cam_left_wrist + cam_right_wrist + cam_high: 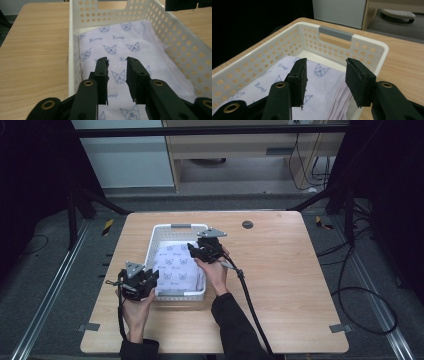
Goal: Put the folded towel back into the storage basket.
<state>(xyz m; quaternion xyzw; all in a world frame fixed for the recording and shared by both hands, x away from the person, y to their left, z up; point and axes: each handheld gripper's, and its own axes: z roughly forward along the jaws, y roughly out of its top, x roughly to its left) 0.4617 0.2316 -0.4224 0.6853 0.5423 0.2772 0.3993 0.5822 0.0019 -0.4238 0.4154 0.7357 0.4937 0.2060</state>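
lavender printed cloth [177, 265] is lying folded in a white basket [157, 234]; left gripper [117, 75] and right gripper [325, 77] are hovering above it, jaws spread, pinching nothing.

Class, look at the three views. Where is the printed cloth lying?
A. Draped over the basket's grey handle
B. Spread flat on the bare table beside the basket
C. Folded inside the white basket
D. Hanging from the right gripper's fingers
C: the folded cloth lies on the floor of the basket, within its perforated walls, and nothing sits between the fingers of either gripper.
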